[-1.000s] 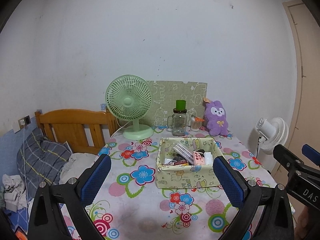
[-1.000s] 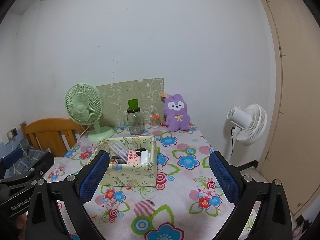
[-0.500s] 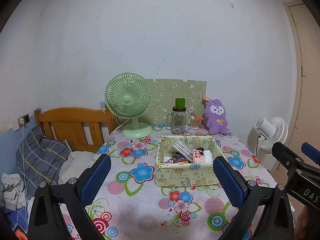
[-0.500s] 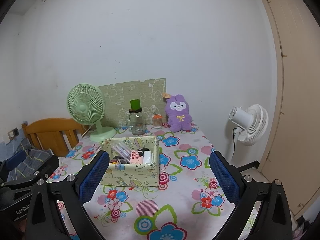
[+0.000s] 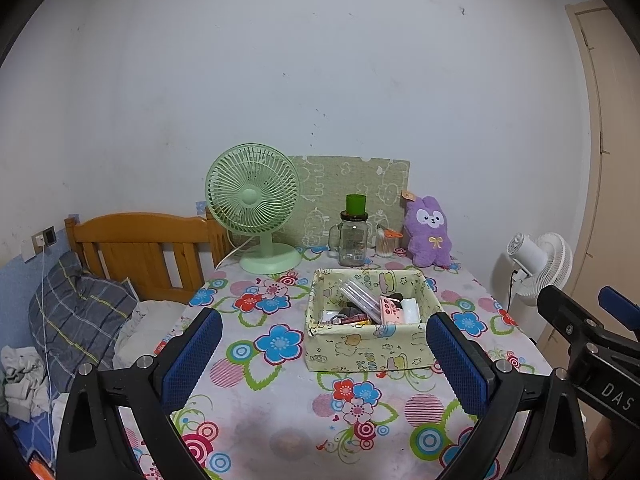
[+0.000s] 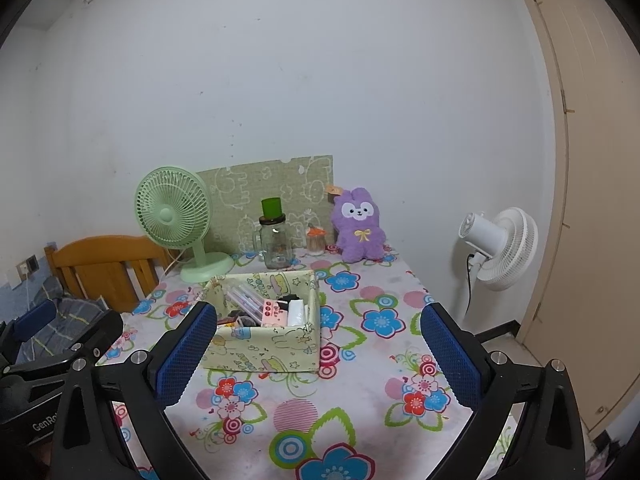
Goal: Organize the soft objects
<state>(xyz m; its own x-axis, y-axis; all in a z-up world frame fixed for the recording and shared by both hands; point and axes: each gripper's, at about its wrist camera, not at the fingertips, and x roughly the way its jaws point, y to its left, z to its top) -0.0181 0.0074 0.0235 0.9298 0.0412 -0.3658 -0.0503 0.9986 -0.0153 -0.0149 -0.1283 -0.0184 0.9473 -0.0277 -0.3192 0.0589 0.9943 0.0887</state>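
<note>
- Left gripper (image 5: 323, 356), right gripper (image 6: 318, 354): both over the near edge of the surface (image 5: 280, 428), jaws spread wide, empty.
- Fabric box (image 5: 370, 354) mid-surface, holding small items.
- Purple plush rabbit (image 5: 429, 233) upright at far right corner, against the wall.
- Green fan (image 5: 256, 210) at far left; jar (image 5: 353, 240) between them.

plush (image 5: 428, 232): fuzzy purple pile
jar (image 5: 352, 240): clear glass
headboard (image 5: 140, 246): glossy wood
tablecloth (image 5: 280, 420): smooth floral print
</note>
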